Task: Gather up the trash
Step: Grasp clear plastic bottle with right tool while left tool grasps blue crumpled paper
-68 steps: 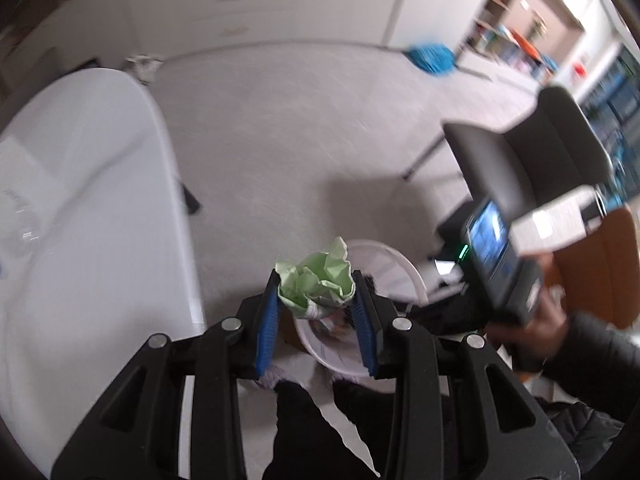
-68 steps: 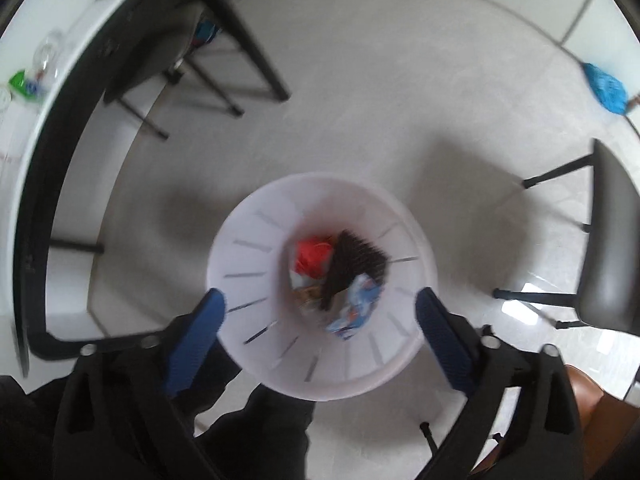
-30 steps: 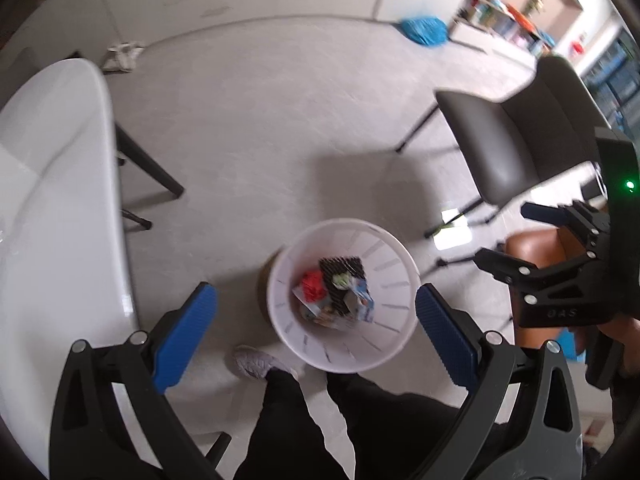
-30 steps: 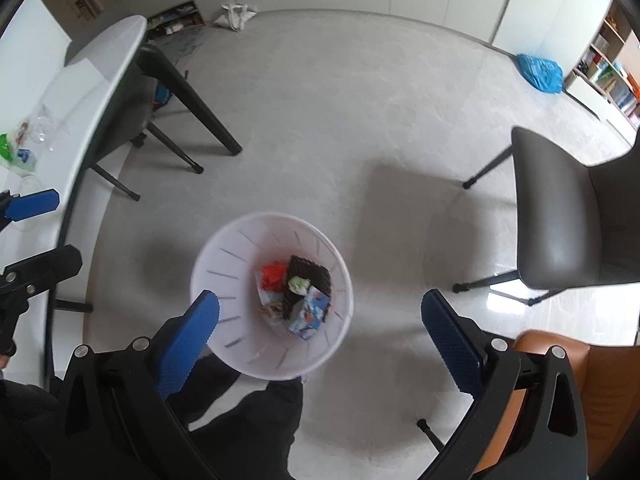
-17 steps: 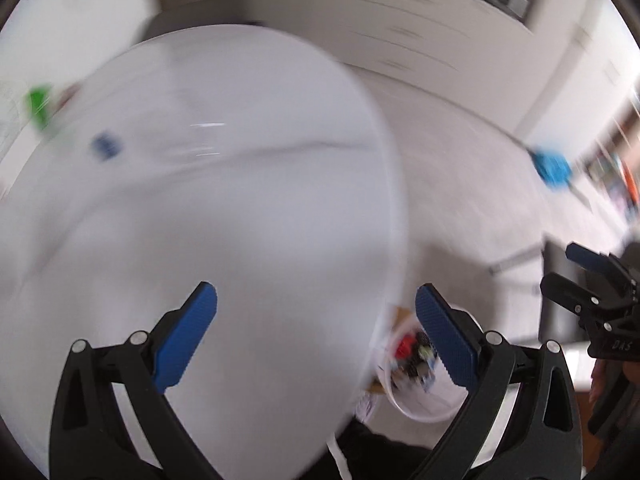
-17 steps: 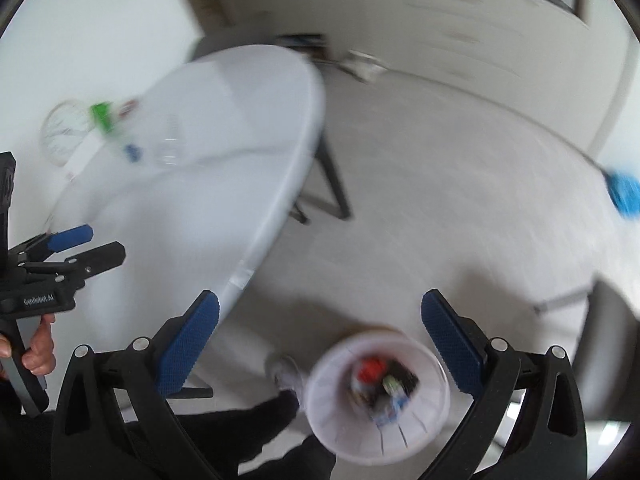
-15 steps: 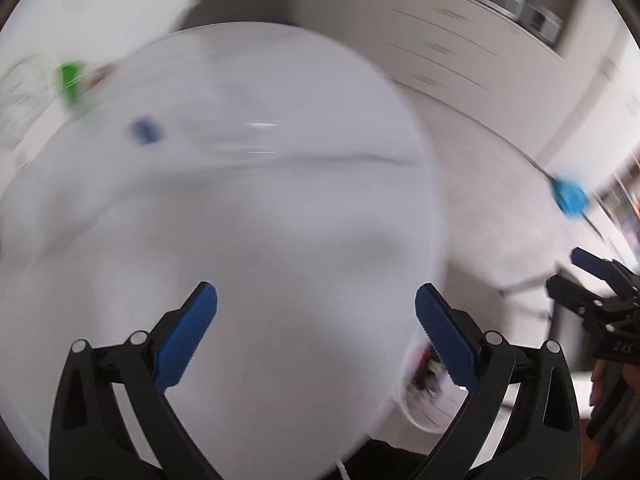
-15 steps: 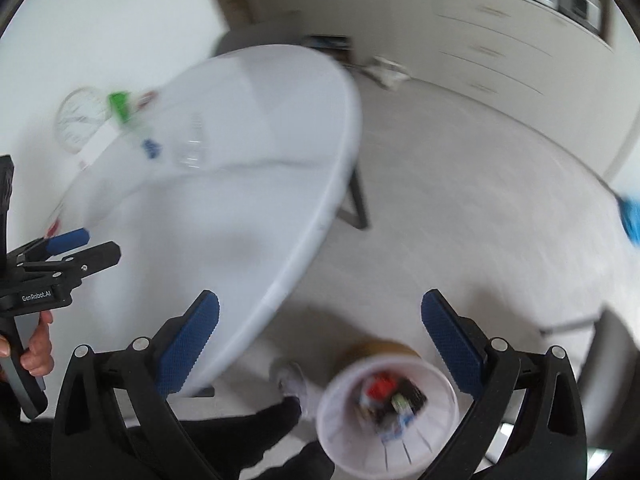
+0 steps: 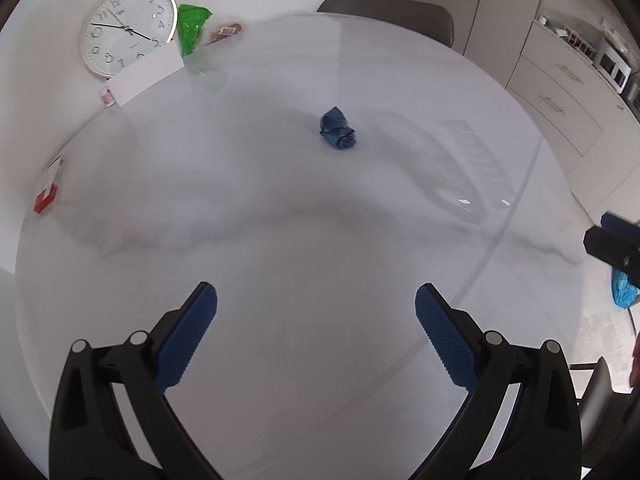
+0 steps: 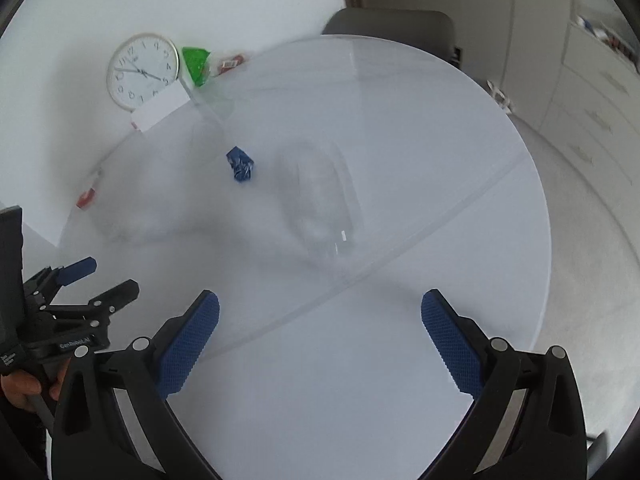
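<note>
- Over the white desk [image 9: 280,240], left wrist view: left claw [image 9: 316,320] spread wide and empty, aimed at the crumpled blue wrapper [image 9: 337,134] well ahead, likely next for collecting; clear plastic tray [image 9: 460,168] lying just beside it.
- From the right wrist view: right claw [image 10: 320,324] likewise gaping, holding nothing, hovering short of the tray [image 10: 320,200]; blue wrapper [image 10: 240,168] just to its left.

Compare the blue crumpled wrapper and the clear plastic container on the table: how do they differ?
The blue crumpled wrapper is opaque and dark blue; the clear plastic container is see-through and hard to make out against the white table. The wrapper is a small tight ball, while the container is much larger, long and ribbed. In the left wrist view the wrapper lies left of the container, apart from it. Both rest on the table, and neither gripper holds them.
</note>
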Demonstrator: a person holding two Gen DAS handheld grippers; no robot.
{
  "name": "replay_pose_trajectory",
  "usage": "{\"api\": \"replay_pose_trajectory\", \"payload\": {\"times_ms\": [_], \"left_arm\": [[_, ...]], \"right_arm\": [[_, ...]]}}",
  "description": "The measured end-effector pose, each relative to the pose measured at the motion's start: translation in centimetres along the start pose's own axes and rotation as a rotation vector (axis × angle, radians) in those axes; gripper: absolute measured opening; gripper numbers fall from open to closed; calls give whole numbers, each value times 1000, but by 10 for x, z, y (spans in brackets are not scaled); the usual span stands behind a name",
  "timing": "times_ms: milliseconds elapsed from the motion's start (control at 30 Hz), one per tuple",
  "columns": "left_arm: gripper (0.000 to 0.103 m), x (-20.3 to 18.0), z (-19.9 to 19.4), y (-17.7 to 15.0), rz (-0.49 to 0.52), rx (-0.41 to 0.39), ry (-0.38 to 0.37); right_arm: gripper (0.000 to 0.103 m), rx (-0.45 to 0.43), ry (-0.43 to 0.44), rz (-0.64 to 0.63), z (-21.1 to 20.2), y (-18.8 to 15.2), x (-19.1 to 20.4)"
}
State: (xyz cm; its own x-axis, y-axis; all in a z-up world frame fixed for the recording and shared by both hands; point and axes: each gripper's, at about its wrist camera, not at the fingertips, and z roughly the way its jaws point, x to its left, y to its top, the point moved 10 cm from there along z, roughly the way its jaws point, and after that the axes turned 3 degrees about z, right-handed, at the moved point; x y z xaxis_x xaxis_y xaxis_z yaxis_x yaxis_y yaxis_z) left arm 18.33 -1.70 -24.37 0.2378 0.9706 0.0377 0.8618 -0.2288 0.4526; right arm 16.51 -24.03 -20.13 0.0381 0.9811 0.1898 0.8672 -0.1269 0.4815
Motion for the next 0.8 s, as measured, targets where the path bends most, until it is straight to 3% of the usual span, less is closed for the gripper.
{"api": "replay_pose_trajectory", "payload": {"times_ms": [333, 433, 567, 800], "left_arm": [[95, 7, 76, 71, 28, -44, -72], [95, 8, 94, 95, 40, -59, -69], [95, 3, 115, 125, 95, -91, -35], [95, -22, 152, 157, 135, -86, -19]], "right_arm": [[100, 128, -109, -51, 120, 44, -4], [88, 203, -157, -71, 144, 37, -11], [64, 243, -145, -82, 150, 30, -16], [64, 206, -92, -31, 122, 23, -25]]}}
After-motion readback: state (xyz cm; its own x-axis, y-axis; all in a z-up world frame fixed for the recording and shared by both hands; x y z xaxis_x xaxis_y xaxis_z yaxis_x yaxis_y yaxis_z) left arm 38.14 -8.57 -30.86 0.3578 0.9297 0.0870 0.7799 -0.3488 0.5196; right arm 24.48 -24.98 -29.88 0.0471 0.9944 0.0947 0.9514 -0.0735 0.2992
